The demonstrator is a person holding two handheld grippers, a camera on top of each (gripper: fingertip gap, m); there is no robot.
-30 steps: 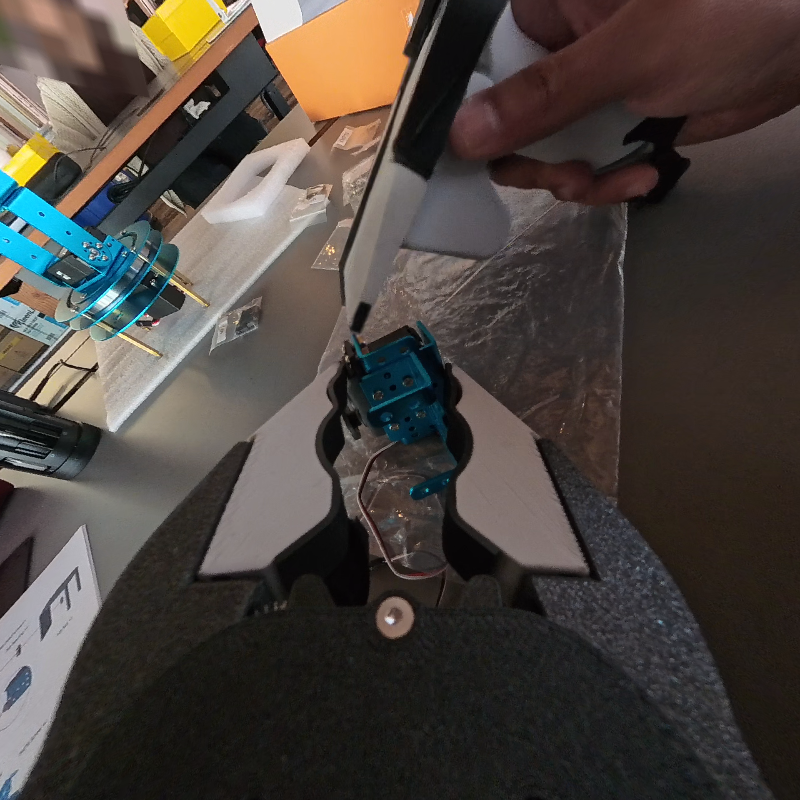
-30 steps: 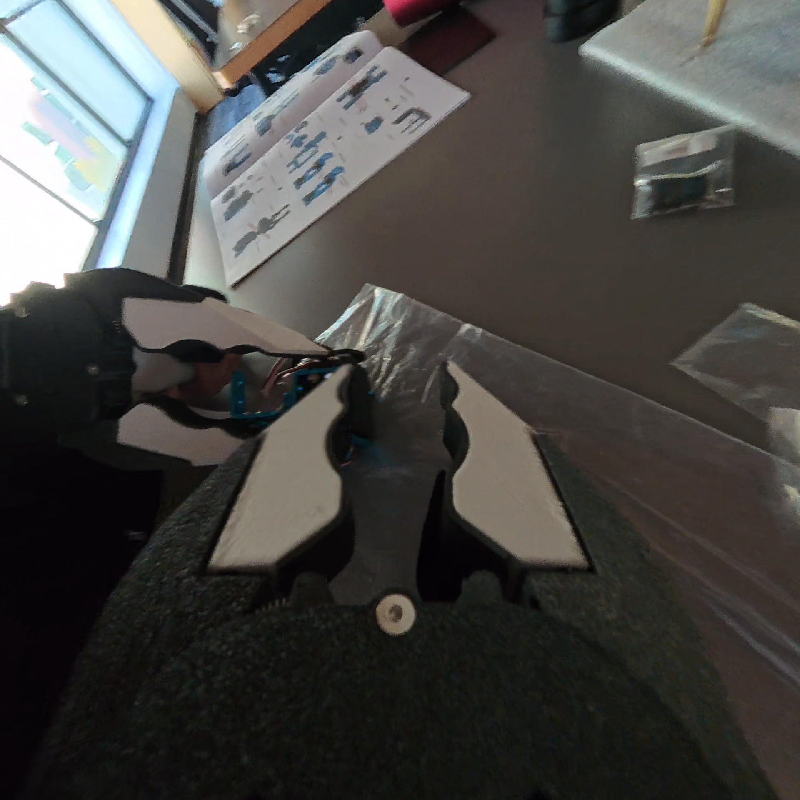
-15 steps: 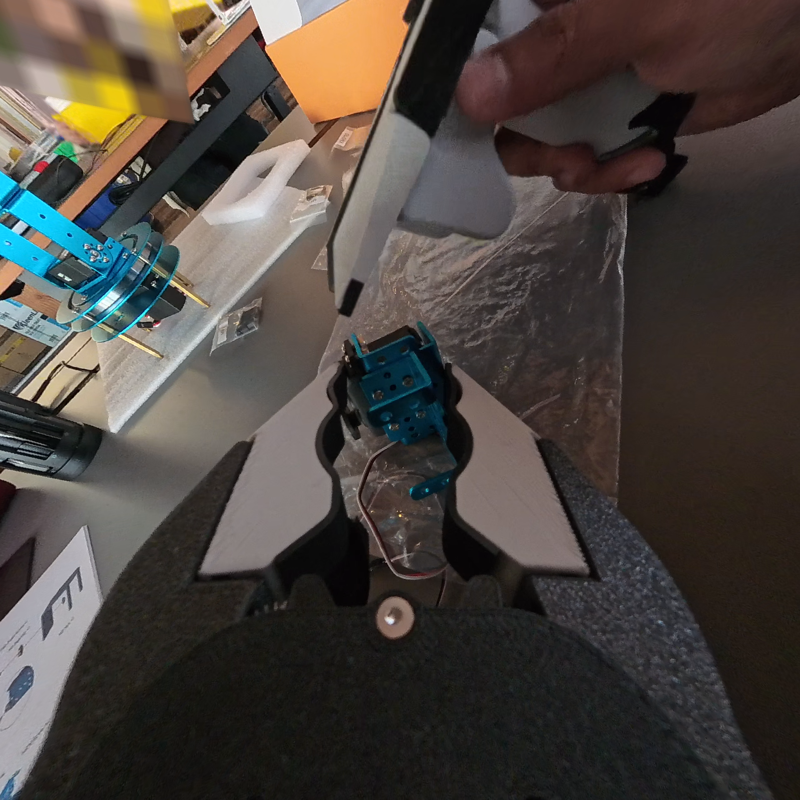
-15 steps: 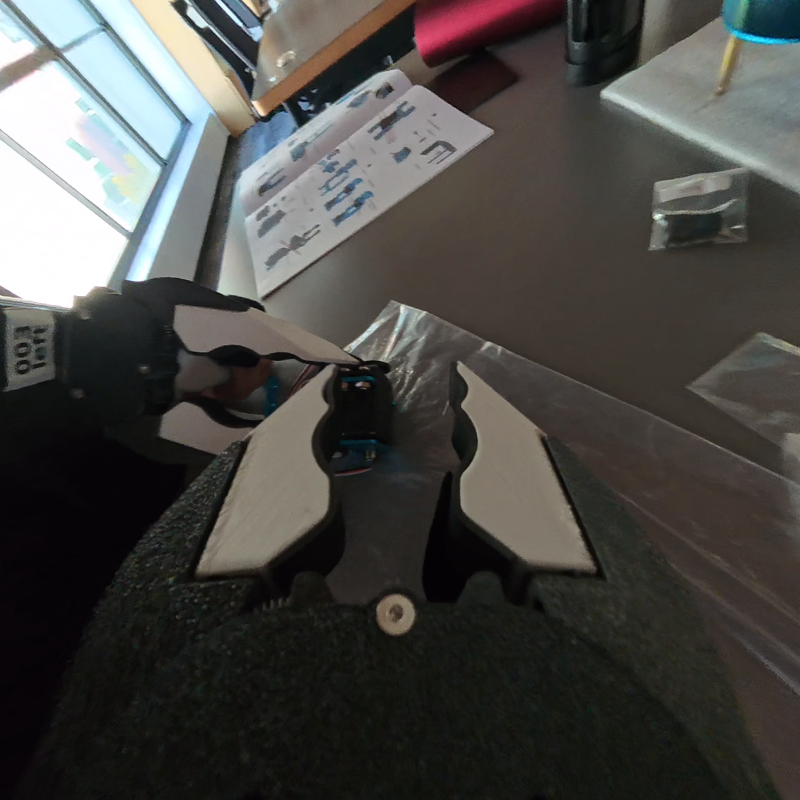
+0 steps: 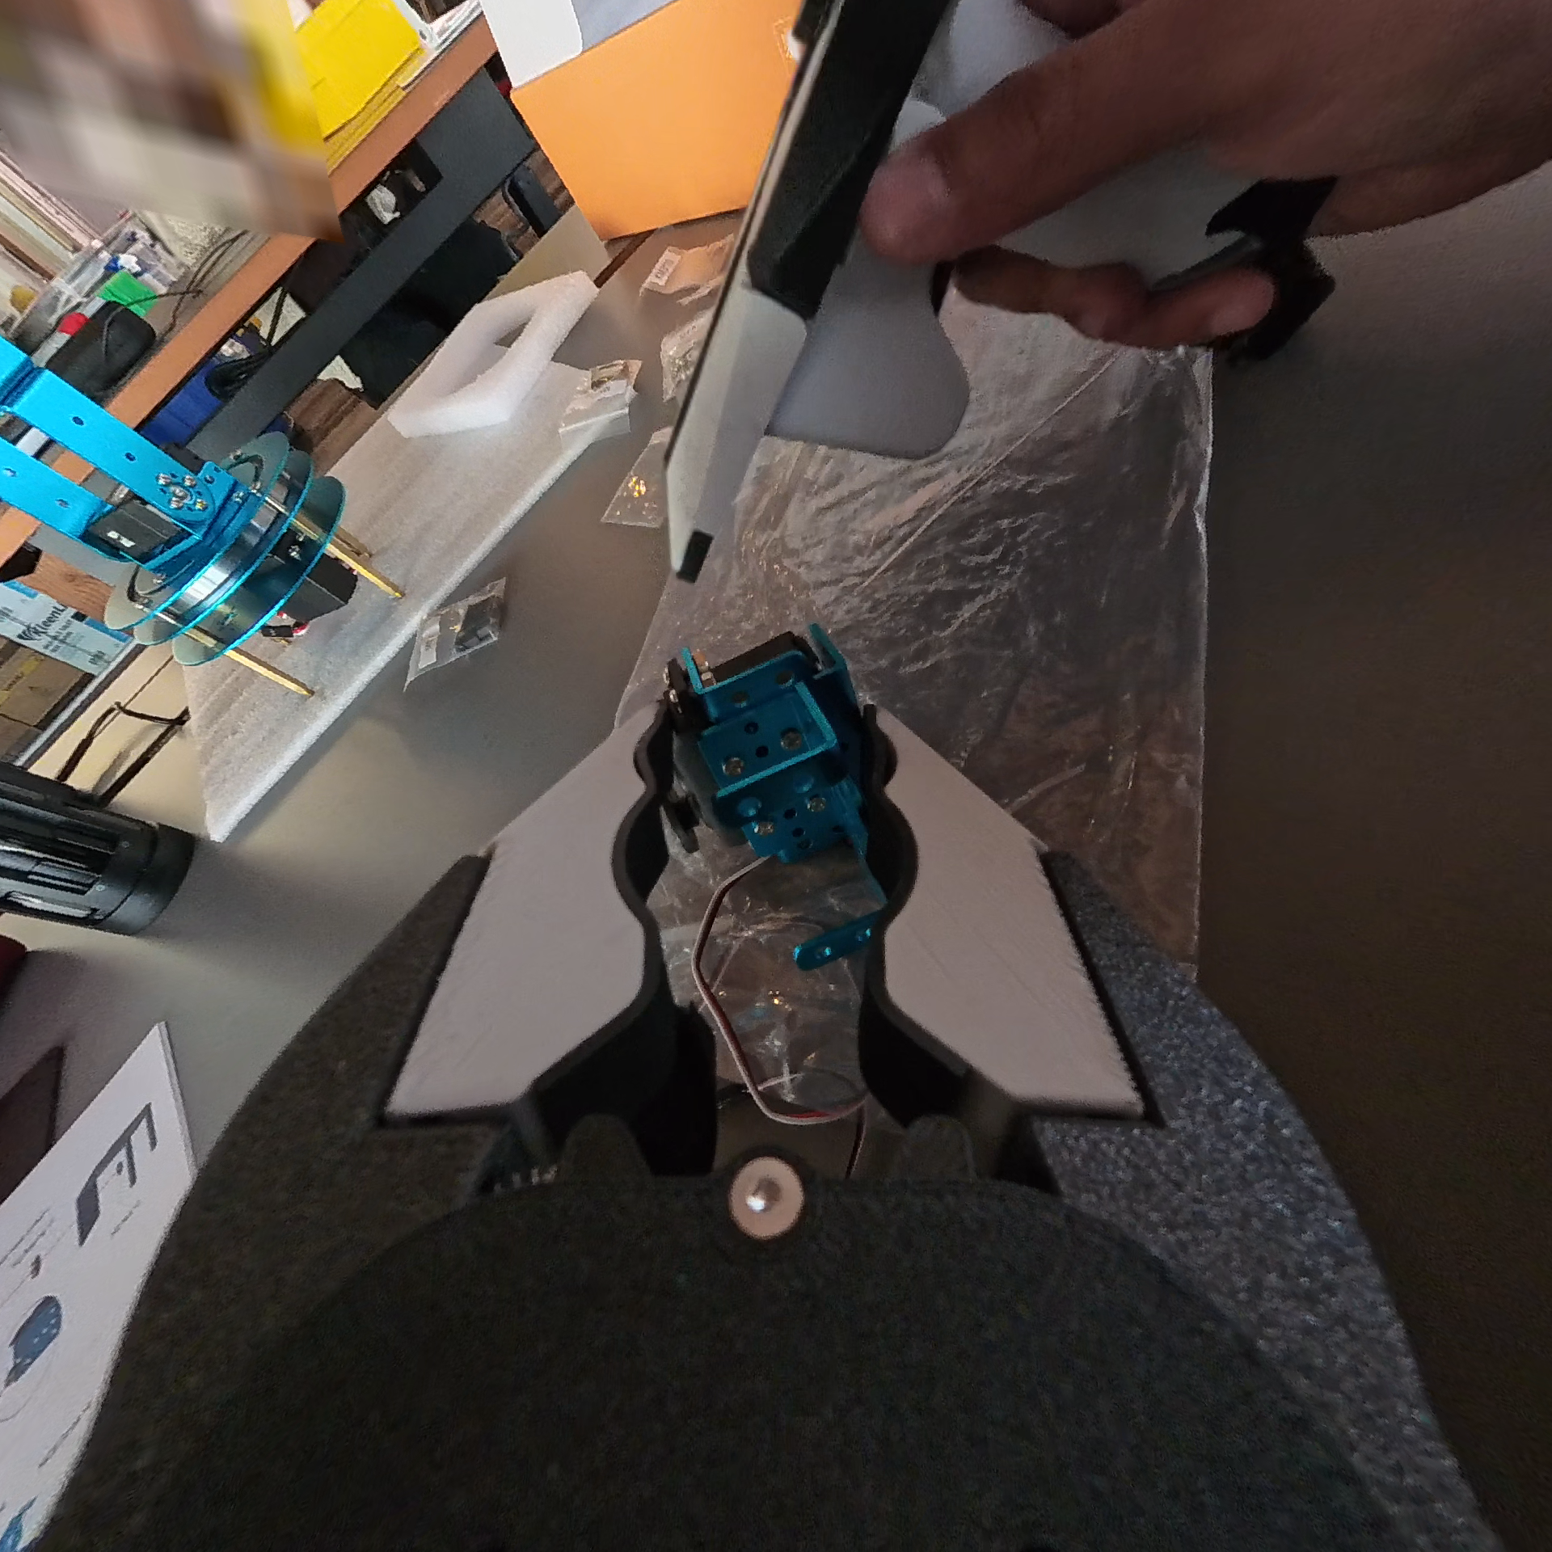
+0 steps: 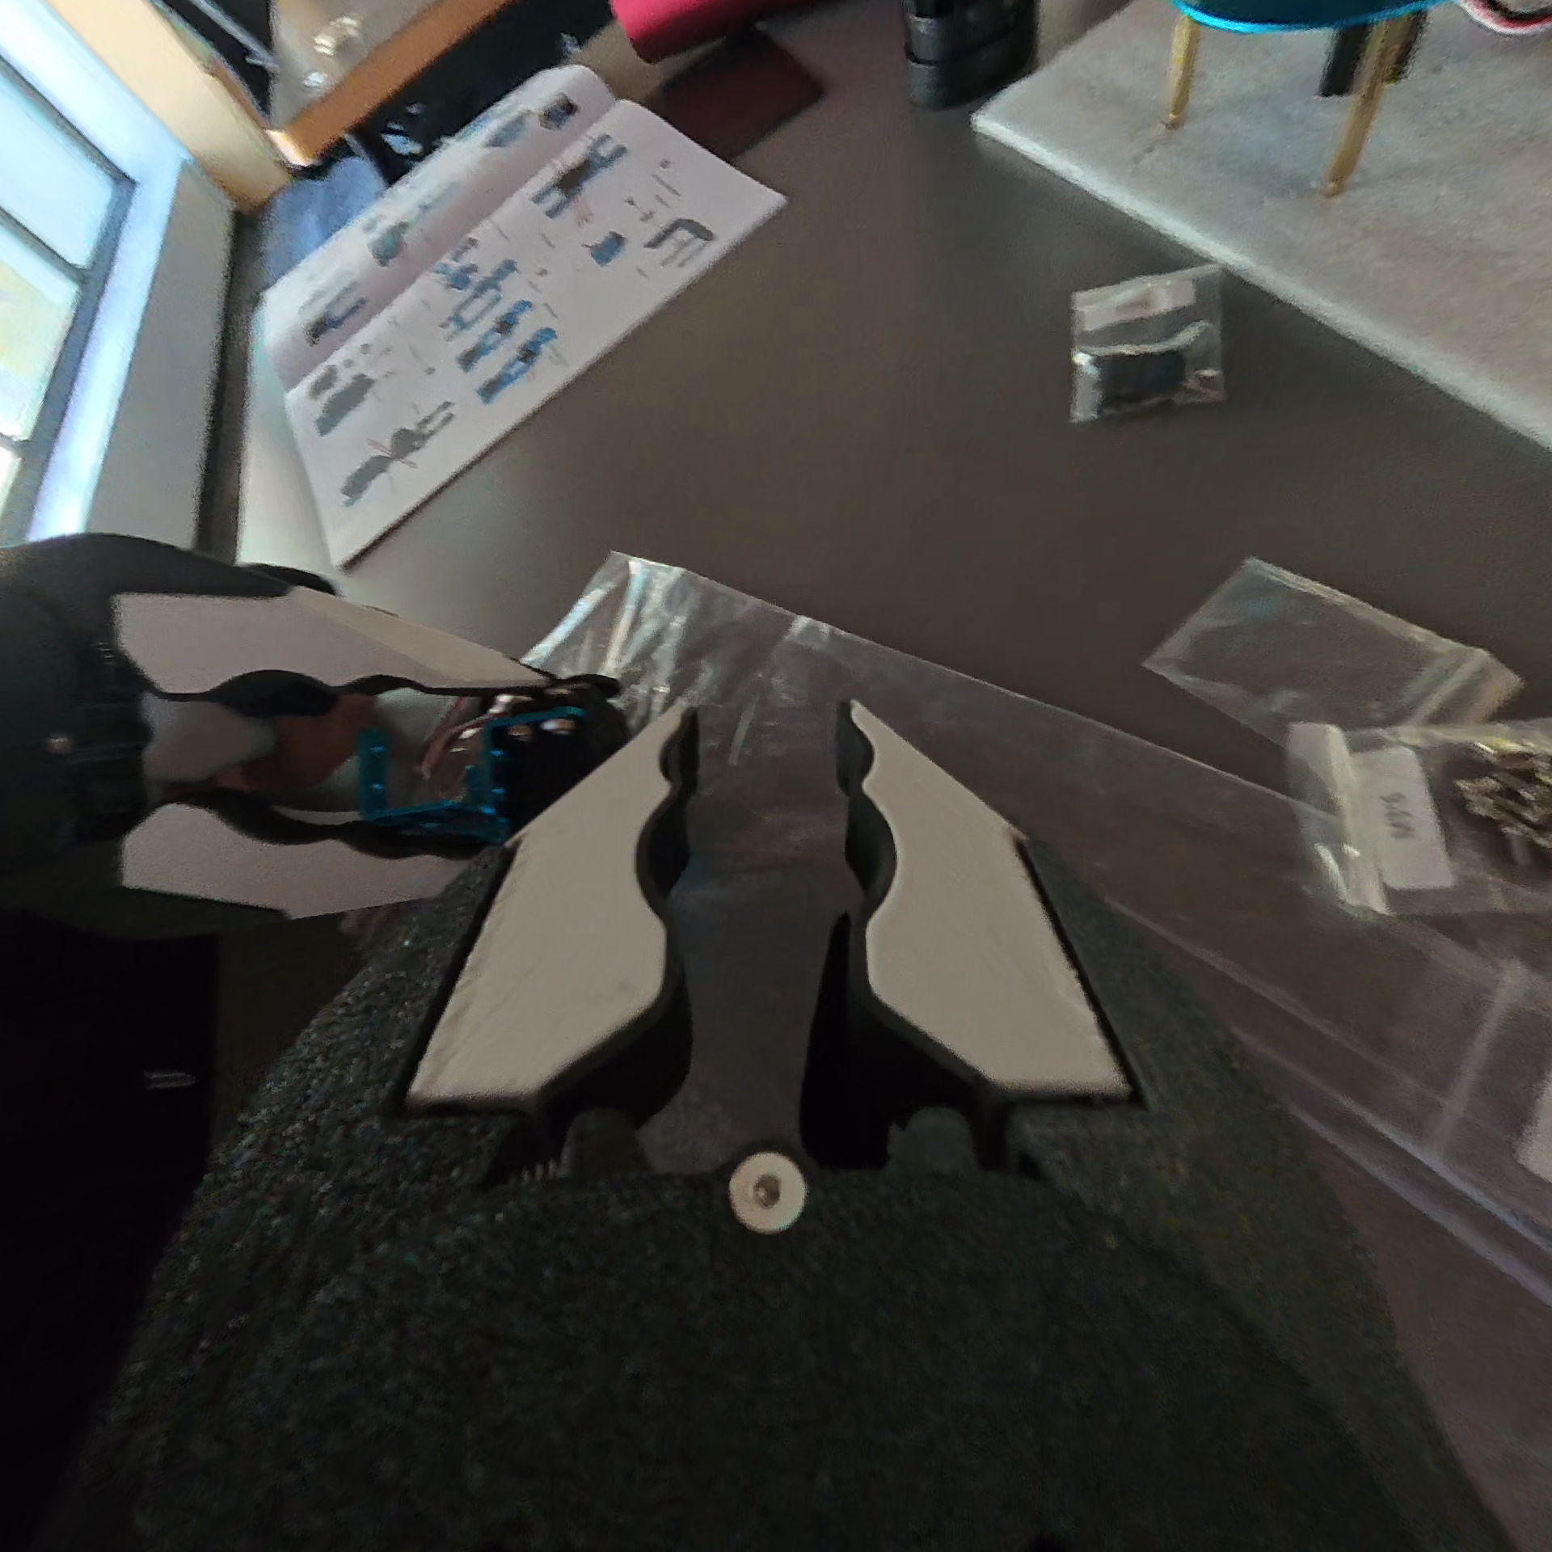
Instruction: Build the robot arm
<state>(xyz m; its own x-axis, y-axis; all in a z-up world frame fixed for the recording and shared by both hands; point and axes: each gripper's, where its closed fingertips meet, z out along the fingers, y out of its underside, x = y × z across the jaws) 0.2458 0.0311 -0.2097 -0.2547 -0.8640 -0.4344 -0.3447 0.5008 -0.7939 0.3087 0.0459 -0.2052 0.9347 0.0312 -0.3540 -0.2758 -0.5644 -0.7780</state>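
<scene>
Two tongs show. The left tongs (image 5: 768, 760) are clamped on one blue bracket (image 5: 768, 756), a perforated metal piece around a black servo, one wire looping back from it, held over one clear plastic sheet (image 5: 1050, 588) on the tabletop (image 5: 1386, 672). The right tongs (image 6: 768, 722) stand apart, gripping nothing, above the same sheet just beside the bracket. One hand (image 5: 1176, 126) grips them. One open booklet (image 6: 521, 294), three small bags and one blue disc assembly (image 5: 210, 537) lie about.
</scene>
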